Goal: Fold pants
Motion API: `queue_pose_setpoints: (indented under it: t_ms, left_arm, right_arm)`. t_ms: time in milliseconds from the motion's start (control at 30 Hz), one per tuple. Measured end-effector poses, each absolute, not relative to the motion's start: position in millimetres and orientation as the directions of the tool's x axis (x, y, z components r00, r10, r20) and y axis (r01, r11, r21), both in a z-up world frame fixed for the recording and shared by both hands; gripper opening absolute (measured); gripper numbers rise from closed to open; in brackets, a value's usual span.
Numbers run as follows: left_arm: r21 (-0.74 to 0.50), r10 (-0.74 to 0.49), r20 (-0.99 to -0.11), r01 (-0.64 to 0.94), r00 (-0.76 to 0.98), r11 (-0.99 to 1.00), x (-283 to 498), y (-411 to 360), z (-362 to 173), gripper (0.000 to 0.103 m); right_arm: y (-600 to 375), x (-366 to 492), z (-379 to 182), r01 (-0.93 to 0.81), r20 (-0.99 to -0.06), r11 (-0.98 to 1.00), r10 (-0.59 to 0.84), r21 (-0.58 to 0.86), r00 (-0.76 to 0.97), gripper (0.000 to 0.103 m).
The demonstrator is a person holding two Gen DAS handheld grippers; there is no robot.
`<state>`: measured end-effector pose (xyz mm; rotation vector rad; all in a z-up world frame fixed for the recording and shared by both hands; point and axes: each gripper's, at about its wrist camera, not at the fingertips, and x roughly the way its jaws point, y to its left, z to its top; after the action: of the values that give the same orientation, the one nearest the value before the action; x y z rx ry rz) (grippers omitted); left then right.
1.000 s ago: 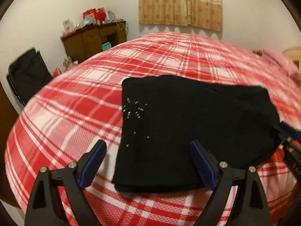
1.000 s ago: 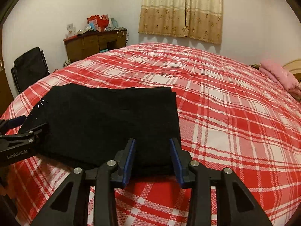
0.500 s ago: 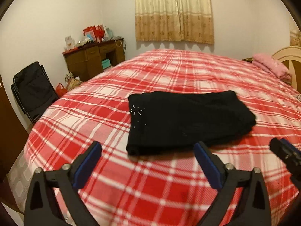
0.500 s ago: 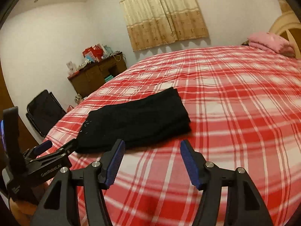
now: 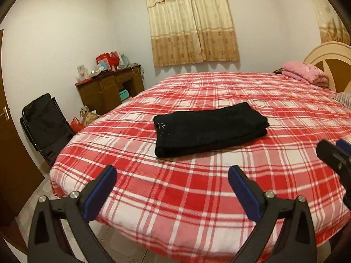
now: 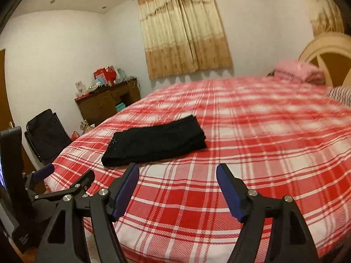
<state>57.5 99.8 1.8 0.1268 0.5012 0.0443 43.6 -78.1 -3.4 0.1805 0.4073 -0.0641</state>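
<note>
- Left claw [image 5: 172, 194], bottom of left wrist frame: jaws spread wide, nothing between them, blue pads [image 5: 101, 194] clear of the bedspread; hangs over the near bed edge, well short of the cloth.
- Right claw [image 6: 177, 194], bottom of right wrist frame: also spread wide and empty, touching nothing. Its tip shows at the right edge of the left view.
- Pants [image 5: 209, 129], mid-frame in both views: black, folded to a compact thick rectangle, lying flat on the red plaid bed [image 5: 197, 201], apart from both claws. Small sparkly stud detail near the bundle's left end.
- Handling, my read: soft, limp knit-type fabric, light, not fragile, not slippery. Stacked layers will slide or splay if only the top layer gets pinched.
- Where to grip, if any more moving is needed: near long edge, one claw toward each end, biting through all layers; lift level so the fold holds.
- Task looks about done – folds look neat, edges roughly aligned.
- Far, upper part of frame: pink bedding [image 5: 305, 72] by the headboard, curtain [image 5: 190, 22], wooden desk [image 5: 109, 89] at left.
</note>
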Motion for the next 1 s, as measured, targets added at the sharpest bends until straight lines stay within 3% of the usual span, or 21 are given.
queue_pose_setpoints:
  t_ms: [367,1000]
  left_arm:
    - [0.126,0.073,-0.423,-0.022,0.903,0.992,32,98,9,0.103]
    - [0.116,0.071,-0.408,-0.025,0.91,0.993,26,93,9,0.103]
  right_arm:
    - [-74,26,2,0.102,-0.345,0.984,-0.045,0.147,0.938,0.075]
    - [-76,18,5,0.117,-0.326,0.981,-0.062,0.152,0.943,0.075]
